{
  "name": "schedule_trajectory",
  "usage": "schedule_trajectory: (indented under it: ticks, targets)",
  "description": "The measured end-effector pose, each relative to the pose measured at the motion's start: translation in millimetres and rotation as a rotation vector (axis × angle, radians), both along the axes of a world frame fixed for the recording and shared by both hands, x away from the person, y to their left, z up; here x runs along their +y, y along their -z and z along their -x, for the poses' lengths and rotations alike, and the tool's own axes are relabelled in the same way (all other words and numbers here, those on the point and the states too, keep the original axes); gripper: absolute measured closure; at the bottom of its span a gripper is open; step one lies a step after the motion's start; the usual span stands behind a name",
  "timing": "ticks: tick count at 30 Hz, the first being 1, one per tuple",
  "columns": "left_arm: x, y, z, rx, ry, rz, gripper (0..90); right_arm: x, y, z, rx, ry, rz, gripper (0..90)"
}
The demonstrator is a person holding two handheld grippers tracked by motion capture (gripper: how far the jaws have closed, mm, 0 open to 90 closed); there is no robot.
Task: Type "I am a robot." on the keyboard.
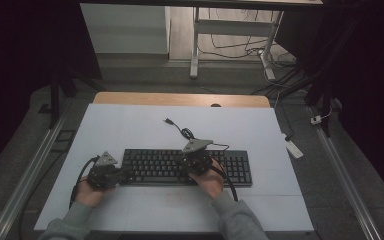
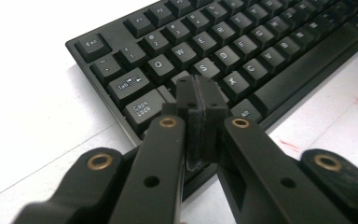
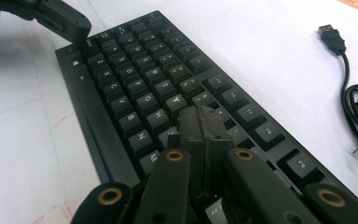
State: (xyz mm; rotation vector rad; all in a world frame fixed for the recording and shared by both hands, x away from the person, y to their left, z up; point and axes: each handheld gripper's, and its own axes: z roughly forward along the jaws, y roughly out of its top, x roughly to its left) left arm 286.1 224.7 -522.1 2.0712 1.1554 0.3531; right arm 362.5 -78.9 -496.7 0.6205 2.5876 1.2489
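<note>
A black keyboard [image 1: 155, 167] lies across the middle of the white table top. At its left end my left gripper [image 1: 123, 173] points in from the left. In the left gripper view its jaws are shut together with nothing between them, and the gripper [image 2: 200, 95] hangs just over the keys beside Caps Lock on the keyboard [image 2: 261, 42]. My right gripper [image 1: 192, 162] is over the keyboard's middle. The right gripper [image 3: 203, 123] is also shut and empty, low over the letter keys to the right of H on the keyboard [image 3: 135, 79]. Whether either tip touches a key I cannot tell.
The keyboard's black cable [image 1: 187, 134] coils behind it and ends in a loose USB plug [image 1: 168, 121], which the right gripper view shows as the plug [image 3: 331, 35]. The white sheet [image 1: 130, 130] covers a wooden table; its far edge [image 1: 180, 99] is bare wood.
</note>
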Motion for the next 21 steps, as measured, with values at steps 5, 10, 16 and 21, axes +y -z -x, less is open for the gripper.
schedule_trajectory:
  ticks: [5,10,16,21]
  targets:
    - [-1.6,3.0,-3.0,0.007,-0.007,-0.014,89.0,8.3,1.1,-3.1,0.005,0.000,0.006,89.5]
    - [-1.9,4.7,-4.4,0.009,-0.009,-0.028,89.0,16.2,3.6,-6.7,0.010,0.004,0.020,89.4]
    - [-1.6,4.8,-4.2,0.010,-0.008,-0.031,89.0,22.5,5.3,-9.5,0.015,0.002,0.022,89.4]
    - [-1.4,5.1,-4.1,0.011,-0.007,-0.029,89.0,27.9,8.4,-11.9,0.023,0.005,0.033,89.4]
